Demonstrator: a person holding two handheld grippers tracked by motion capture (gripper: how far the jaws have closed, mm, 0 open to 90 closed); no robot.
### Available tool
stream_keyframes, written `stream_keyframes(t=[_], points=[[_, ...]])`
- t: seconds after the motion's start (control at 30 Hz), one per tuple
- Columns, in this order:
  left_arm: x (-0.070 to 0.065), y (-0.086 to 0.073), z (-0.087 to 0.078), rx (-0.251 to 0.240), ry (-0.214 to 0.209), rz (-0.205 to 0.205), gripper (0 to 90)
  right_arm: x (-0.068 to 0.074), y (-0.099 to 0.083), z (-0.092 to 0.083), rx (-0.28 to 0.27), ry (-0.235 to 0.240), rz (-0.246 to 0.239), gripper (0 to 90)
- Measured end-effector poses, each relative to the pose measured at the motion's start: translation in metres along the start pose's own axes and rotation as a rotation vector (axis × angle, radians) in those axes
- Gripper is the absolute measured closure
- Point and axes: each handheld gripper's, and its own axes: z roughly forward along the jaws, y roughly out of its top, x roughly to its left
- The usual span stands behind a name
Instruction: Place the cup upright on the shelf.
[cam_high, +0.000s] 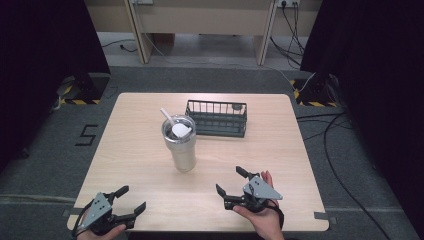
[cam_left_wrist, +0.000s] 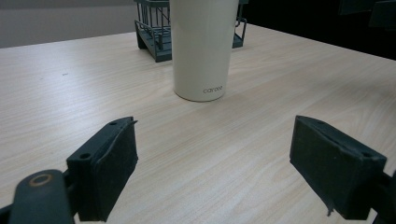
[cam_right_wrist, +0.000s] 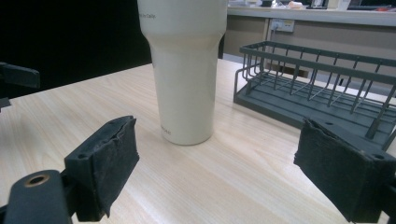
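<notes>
Pale wood grain covers the table (cam_high: 130, 150) in the high view, where a cream tumbler (cam_high: 182, 150) stands upright near the middle of the frame, with a lid and a white straw (cam_high: 167, 116) leaning toward the upper left. Just to its upper right sits a dark wire basket (cam_high: 217, 118), close to the cup but apart from it. At the lower left of the frame the left gripper (cam_high: 131, 200) rests by the table's near edge, jaws spread wide with nothing between them; at the lower centre-right the right gripper (cam_high: 231, 182), held in a hand (cam_high: 262, 217), is likewise spread and empty, well apart from the tumbler. In the left gripper view, the two black padded jaws rise from the lower corners with bare wood between them, and the left gripper (cam_left_wrist: 214, 140) points at the tumbler (cam_left_wrist: 203, 46) in the upper centre, standing clear of the pads; the basket (cam_left_wrist: 154, 39) shows behind it at the top. In the right gripper view, the right gripper (cam_right_wrist: 217, 149) also stands wide apart over bare table, the tumbler (cam_right_wrist: 184, 74) upright at the upper centre-left and the basket (cam_right_wrist: 317, 79) at the right, its near corner close behind the right-hand pad.
</notes>
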Motion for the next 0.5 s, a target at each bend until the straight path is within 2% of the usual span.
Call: stream_keyframes(t=[0.27, 0.5], points=[[0.0, 0.0, 0.0, 0.001, 0.001, 0.002, 14.4, 0.0, 0.01, 0.009, -0.008, 0.006, -0.007, 13.0], [0.0, 0.0, -0.001, -0.001, 0.003, 0.002, 14.4, -0.001, 0.023, 0.028, -0.02, 0.016, -0.011, 13.1]])
